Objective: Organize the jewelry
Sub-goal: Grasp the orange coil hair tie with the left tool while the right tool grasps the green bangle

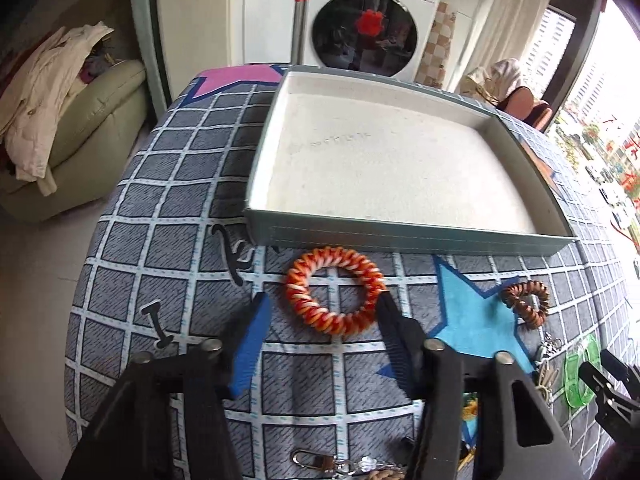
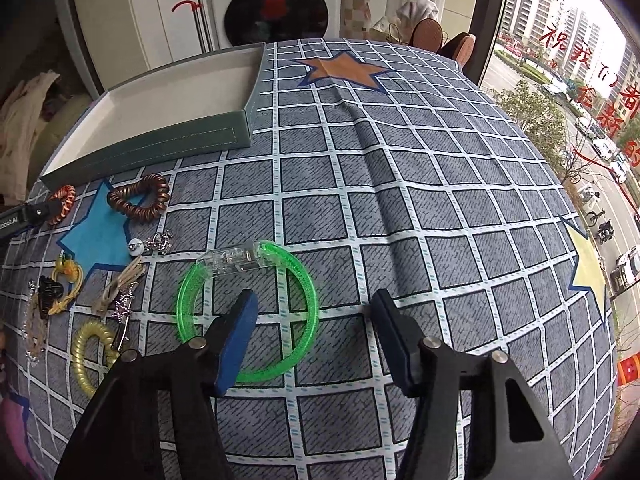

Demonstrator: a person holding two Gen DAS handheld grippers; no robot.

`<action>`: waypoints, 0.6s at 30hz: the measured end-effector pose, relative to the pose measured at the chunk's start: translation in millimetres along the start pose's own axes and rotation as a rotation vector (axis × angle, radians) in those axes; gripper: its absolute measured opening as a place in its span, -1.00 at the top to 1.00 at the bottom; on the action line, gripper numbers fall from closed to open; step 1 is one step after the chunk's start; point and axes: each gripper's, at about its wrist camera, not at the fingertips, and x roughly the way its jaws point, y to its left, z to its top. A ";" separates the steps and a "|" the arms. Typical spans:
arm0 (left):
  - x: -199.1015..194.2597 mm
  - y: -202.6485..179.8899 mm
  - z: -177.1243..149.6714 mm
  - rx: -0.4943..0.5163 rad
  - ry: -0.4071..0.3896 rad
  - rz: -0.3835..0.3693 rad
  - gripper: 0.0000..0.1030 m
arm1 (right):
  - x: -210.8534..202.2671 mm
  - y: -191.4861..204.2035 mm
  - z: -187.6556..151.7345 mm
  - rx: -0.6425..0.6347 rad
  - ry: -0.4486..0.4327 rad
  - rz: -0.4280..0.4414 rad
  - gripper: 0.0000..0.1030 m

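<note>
A shallow grey-green tray [image 1: 400, 236] with a white lining lies empty on the checked tablecloth; it also shows in the right wrist view [image 2: 160, 146]. An orange-and-white coil bracelet [image 1: 335, 296] lies just in front of it, between the tips of my open left gripper [image 1: 324, 304], which is not closed on it. A brown coil tie [image 1: 526, 304] lies to its right. My right gripper [image 2: 314, 300] is open over a green plastic bangle [image 2: 248, 308] with a clear clasp; the left fingertip [image 2: 246, 300] is inside the ring.
More jewelry lies at the left of the right wrist view: a brown heart-shaped coil [image 2: 138, 200], a yellow coil [image 2: 86, 352], a silver chain with a bead [image 2: 154, 242], a black clip [image 2: 50, 290]. A washing machine [image 1: 364, 28] and a sofa [image 1: 80, 136] stand beyond the table.
</note>
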 end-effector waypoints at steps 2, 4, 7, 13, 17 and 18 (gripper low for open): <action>-1.4 -5.0 0.6 0.019 -0.006 -0.004 -0.13 | -1.1 2.3 0.2 -0.004 0.003 0.005 0.03; -3.3 -6.4 1.6 0.033 -0.016 -0.018 -0.02 | -1.6 3.3 1.3 -0.003 0.008 0.011 0.20; -5.0 -4.2 4.1 0.031 -0.015 -0.035 0.46 | -1.6 3.5 2.4 -0.011 0.008 0.016 0.67; -5.9 1.3 2.7 0.008 0.005 -0.082 0.46 | -1.6 1.3 1.7 0.002 -0.002 0.029 0.84; -17.1 1.0 1.1 0.009 -0.003 -0.111 0.63 | -10.8 0.8 5.9 0.007 -0.030 0.054 0.84; -23.5 0.4 2.2 0.013 -0.017 -0.119 0.63 | -14.8 1.2 8.5 0.007 -0.039 0.065 0.84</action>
